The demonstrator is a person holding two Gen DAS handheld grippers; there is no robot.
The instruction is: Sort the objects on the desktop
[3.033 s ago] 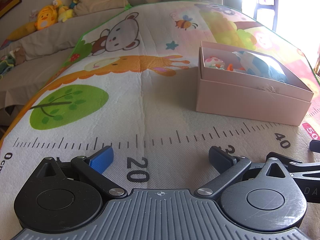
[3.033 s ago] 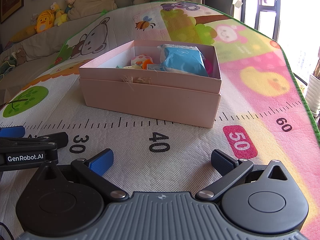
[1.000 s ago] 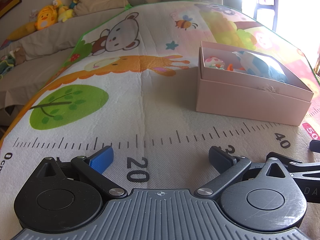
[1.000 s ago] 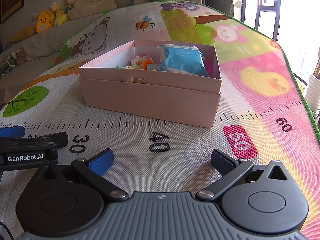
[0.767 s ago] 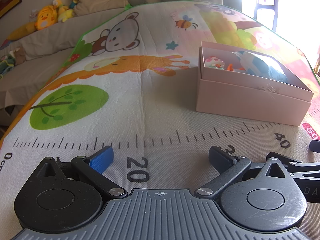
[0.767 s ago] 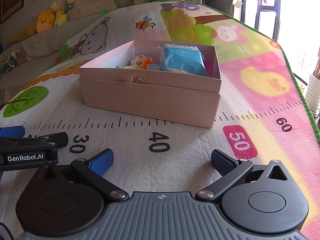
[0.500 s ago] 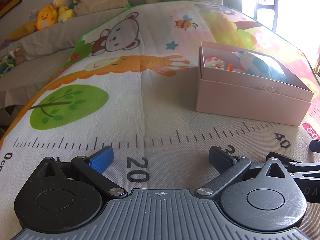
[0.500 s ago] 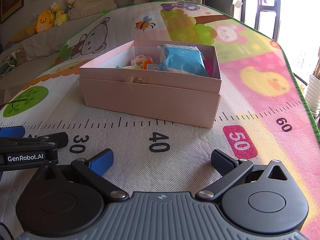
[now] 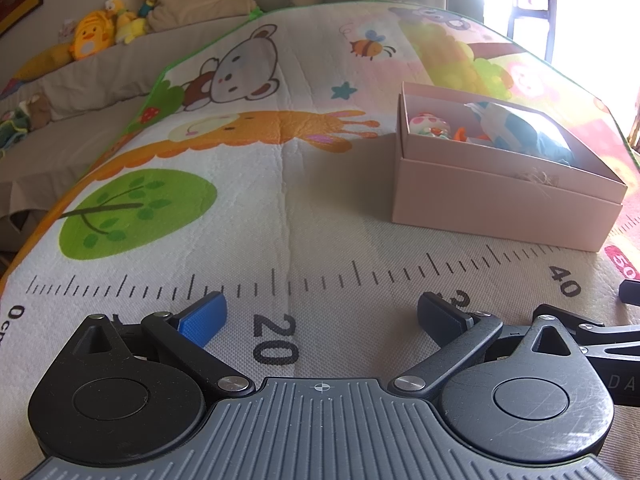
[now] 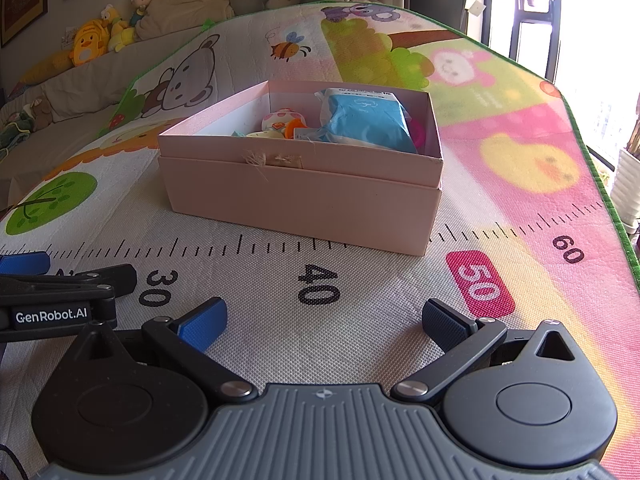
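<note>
Playmat [image 10: 500,92], printed with cartoon animals, a green tree and a ruler scale along its near edge, covers the whole surface under both tools. Sofa [image 9: 92,80] in beige runs along the far left, with a yellow duck plush [image 10: 86,46] and other soft toys lined on its back.

Pink cardboard box [image 10: 304,196], lidless, sits on the mat behind the ruler scale, roughly between the 30 and 50 marks; from the left wrist view it [image 9: 500,204] lies off to the right. Walls pale pink, inner liner standing slightly above the outer shell, a frayed scrap of fibre on the near rim. Inside: a blue plastic packet [image 10: 364,120] leaning toward the right half, a small round white toy with pink spots [image 10: 282,118] left of it, an orange piece [image 10: 294,126] just beside that toy, a sliver of magenta at the right wall. Other contents too hidden to tell.

Left tongs [image 9: 320,316] spread wide, nothing between the pads, low over the mat near the 20 mark. Right tongs [image 10: 324,320] likewise spread and empty, near the 40 mark, box straight ahead. Left tool's side shows at the left edge of the right wrist view.
</note>
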